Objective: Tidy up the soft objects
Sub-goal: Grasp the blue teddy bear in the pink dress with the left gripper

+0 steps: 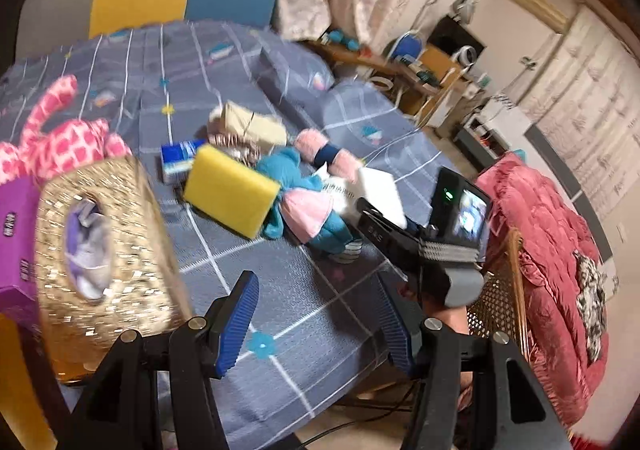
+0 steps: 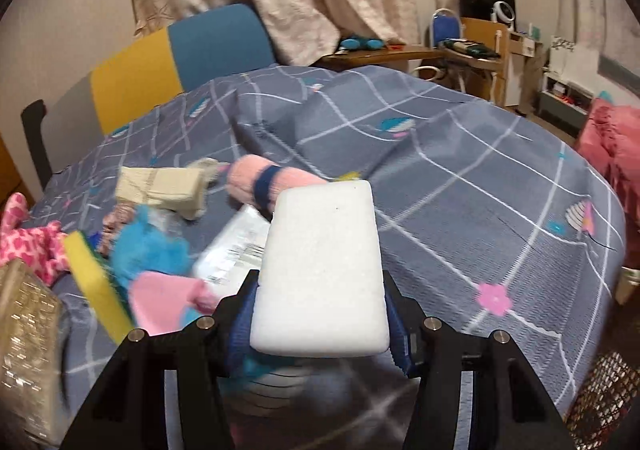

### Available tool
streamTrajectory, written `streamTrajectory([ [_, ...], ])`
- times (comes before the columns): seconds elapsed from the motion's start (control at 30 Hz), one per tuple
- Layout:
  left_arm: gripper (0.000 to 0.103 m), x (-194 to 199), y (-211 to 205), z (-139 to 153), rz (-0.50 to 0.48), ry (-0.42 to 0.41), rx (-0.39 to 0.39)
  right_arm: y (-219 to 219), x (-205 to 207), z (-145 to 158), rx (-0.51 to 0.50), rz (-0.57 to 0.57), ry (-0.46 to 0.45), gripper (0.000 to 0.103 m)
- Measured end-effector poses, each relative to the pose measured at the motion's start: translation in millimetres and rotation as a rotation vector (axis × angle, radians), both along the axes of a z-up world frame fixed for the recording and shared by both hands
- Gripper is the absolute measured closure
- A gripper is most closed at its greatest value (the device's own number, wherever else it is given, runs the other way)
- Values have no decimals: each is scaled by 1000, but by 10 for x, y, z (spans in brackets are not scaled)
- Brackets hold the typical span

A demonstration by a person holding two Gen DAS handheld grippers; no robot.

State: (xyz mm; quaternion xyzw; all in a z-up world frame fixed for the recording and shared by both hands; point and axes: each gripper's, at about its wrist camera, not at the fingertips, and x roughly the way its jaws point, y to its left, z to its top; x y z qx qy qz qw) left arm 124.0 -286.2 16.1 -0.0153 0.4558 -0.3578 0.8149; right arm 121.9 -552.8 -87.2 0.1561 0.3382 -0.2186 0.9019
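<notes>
On the grey checked bed sheet (image 1: 304, 302) lies a heap of soft things: a yellow sponge (image 1: 232, 193), a blue and pink plush doll (image 1: 304, 205), a pink fuzzy roll with a navy band (image 1: 324, 153) and a beige cloth bundle (image 1: 248, 125). My left gripper (image 1: 314, 282) hovers over the sheet in front of the heap, open and with nothing between its blue pads. My right gripper (image 2: 320, 282) is shut on a white sponge block (image 2: 324, 258), held above the heap's right side; the white sponge (image 1: 380, 189) also shows in the left wrist view.
A gold tissue box (image 1: 104, 250) stands close at the left, with a purple box (image 1: 16, 234) and a pink checked plush (image 1: 60, 141) behind it. A small blue tissue pack (image 1: 178, 161) lies by the heap. A wicker chair (image 1: 500, 290) with a red quilt (image 1: 552, 250) stands by the bed's right edge.
</notes>
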Motion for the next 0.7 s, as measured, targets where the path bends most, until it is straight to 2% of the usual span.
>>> streamTrajectory([
  [0.17, 43, 212, -317, -173, 44, 108, 31, -108, -102, -139, -10, -18, -53, 46],
  [0.33, 43, 494, -609, -403, 102, 218, 6, -171, -107, -211, 44, 1, -94, 46],
  [0.47, 43, 725, -841, -619, 144, 244, 37, -221, -134, -262, 74, -18, -108, 46],
  [0.57, 37, 868, -945, -749, 180, 257, 42, -225, -122, -293, 77, -31, -97, 46],
  [0.7, 36, 1054, -1076, -953, 221, 260, 107, -217, -121, -300, 67, -28, -100, 46],
])
